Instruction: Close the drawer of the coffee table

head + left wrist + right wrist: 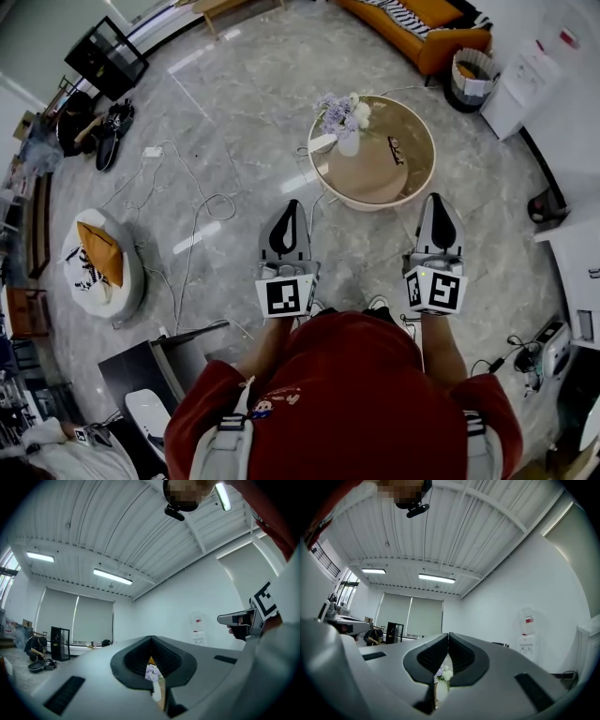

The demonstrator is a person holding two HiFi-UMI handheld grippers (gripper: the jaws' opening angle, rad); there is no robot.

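Left gripper [292,208] and right gripper [437,202] are held out level, side by side, both aimed at the round beige coffee table with a raised cream rim [375,178]. Both sets of jaws are closed together with nothing between them. The table stands just ahead of the tips and is not touched; its drawer cannot be made out. A white vase of lilac flowers [348,141] stands near the tabletop's left edge. The glossy grey marble floor [234,122] lies open around the table. White cables [202,211] trail to the left.

Ceiling strip lights [112,577] give bright, even light; fisheye views curve and darken at edges.
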